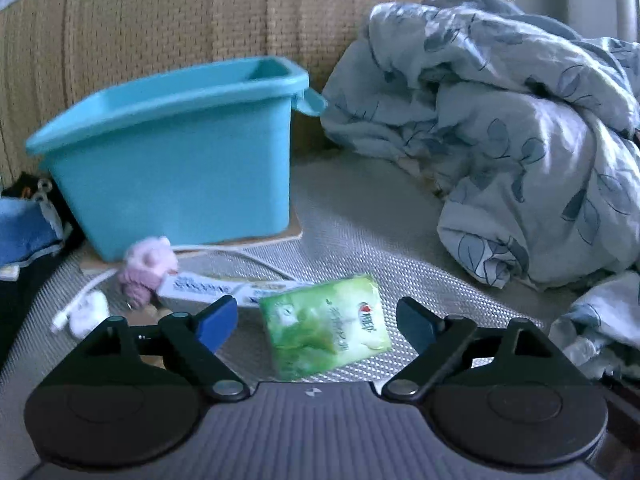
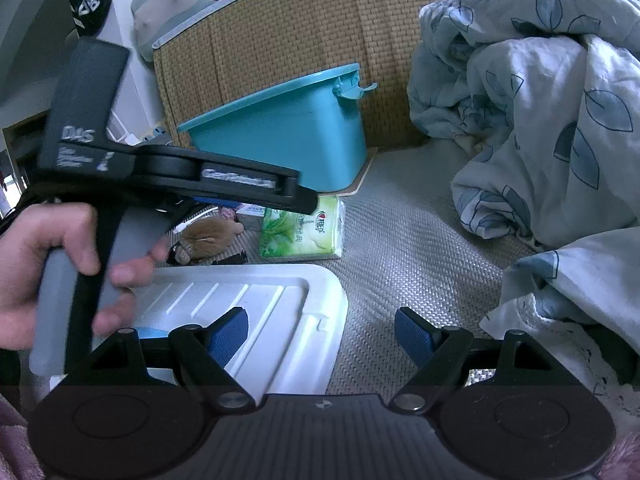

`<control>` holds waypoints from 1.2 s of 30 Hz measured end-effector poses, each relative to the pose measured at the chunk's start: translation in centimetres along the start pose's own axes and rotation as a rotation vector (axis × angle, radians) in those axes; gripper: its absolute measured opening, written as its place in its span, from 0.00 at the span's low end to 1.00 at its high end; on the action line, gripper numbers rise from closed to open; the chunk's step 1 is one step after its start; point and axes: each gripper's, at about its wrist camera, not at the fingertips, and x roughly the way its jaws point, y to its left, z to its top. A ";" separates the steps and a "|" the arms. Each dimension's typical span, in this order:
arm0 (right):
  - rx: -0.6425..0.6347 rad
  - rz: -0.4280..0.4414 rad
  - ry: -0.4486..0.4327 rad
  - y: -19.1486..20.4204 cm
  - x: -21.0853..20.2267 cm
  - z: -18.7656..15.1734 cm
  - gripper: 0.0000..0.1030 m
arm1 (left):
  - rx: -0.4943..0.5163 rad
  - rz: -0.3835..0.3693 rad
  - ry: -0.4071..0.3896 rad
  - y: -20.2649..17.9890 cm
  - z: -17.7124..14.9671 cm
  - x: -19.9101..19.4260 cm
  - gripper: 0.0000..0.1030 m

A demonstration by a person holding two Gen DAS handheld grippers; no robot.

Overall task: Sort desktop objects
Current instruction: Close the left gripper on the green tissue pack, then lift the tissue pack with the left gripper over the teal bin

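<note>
A green tissue pack [image 1: 325,326] lies on the woven mat between the open fingers of my left gripper [image 1: 318,326]. It also shows in the right wrist view [image 2: 304,229], just under the left gripper's tip. Behind it lie a white toothpaste box [image 1: 216,289], a pink plush [image 1: 149,266] and a white cable [image 1: 76,306]. A teal bin [image 1: 176,156] stands on a board further back; it shows in the right view too [image 2: 296,128]. A brown plush [image 2: 208,236] lies near the tissue pack. My right gripper [image 2: 322,334] is open and empty over a white lid [image 2: 256,312].
A crumpled leaf-print quilt [image 1: 520,128] fills the right side [image 2: 540,120]. A woven headboard [image 1: 180,12] stands behind the bin. Dark and blue clothes [image 1: 24,232] lie at the left. The person's hand [image 2: 44,264] holds the left gripper's handle.
</note>
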 end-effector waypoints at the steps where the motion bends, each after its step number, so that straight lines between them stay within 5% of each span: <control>1: 0.001 0.000 0.000 0.0 0.0 0.0 0.81 | -0.015 -0.003 0.011 0.0 -0.1 0.2 0.87; 11: 0.007 0.005 0.000 -0.1 0.0 0.0 0.82 | -0.129 0.009 0.119 0.2 -0.1 3.2 0.88; 13: 0.007 0.005 -0.001 -0.1 -0.1 0.0 0.82 | -0.146 0.005 0.144 0.3 -0.1 3.5 0.75; 15: 0.008 0.005 0.000 -0.1 -0.1 0.0 0.82 | -0.153 0.008 0.159 0.5 -0.1 3.7 0.74; 25: 0.008 0.003 0.001 -0.1 0.1 0.1 0.82 | -0.143 0.032 0.068 1.6 0.5 0.7 0.73; 36: 0.001 0.000 0.002 -0.1 0.2 0.1 0.82 | -0.153 0.074 -0.106 5.0 5.5 -4.3 0.73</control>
